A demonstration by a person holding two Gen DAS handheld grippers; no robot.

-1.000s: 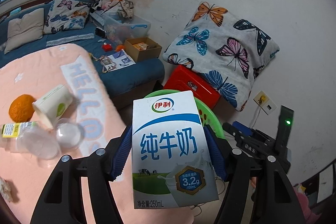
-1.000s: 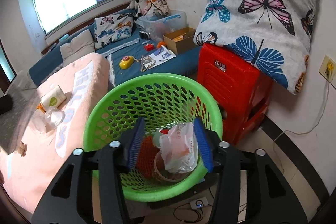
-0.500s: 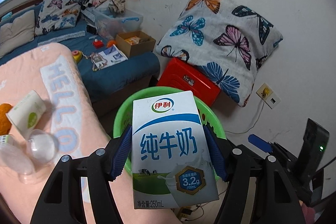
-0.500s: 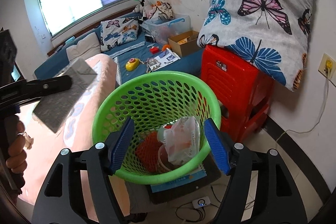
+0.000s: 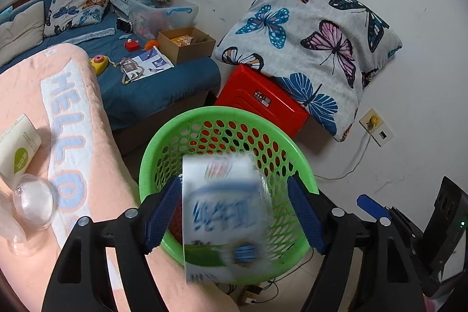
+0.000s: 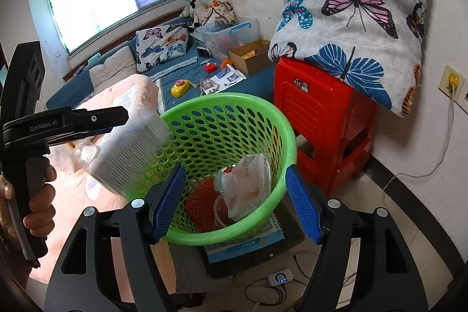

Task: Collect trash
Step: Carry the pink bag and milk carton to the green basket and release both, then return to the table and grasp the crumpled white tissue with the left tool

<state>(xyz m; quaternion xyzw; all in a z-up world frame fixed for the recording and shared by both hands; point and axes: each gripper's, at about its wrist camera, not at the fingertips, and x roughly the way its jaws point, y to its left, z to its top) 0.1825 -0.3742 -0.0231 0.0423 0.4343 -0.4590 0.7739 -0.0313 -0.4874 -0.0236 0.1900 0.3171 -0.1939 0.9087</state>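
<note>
A white, blue and green milk carton [image 5: 225, 212], blurred with motion, drops between the fingers of my left gripper [image 5: 234, 180]. The jaws are opening and the right pad stands well clear of it. Below is the green perforated basket [image 5: 163, 148]. In the right wrist view the carton [image 6: 131, 154] tumbles past the basket's near rim [image 6: 288, 136], just under the left gripper's fingers [image 6: 96, 119]. My right gripper [image 6: 235, 170] hangs open over the basket with nothing between its pads. A crumpled plastic bag [image 6: 248, 183] and red mesh [image 6: 201, 201] lie inside.
The pink blanket [image 5: 26, 84] at left carries a paper cup [image 5: 17, 145] and a clear plastic cup [image 5: 35, 203]. A red stool [image 6: 324, 119] with a butterfly pillow [image 6: 351, 19] stands behind the basket. Notebook [image 6: 248, 247] and cables lie on the floor under it.
The left gripper came forward and down over the basket, its jaws widened and the carton slipped free. The right jaws spread apart; the plastic bag now lies in the basket.
</note>
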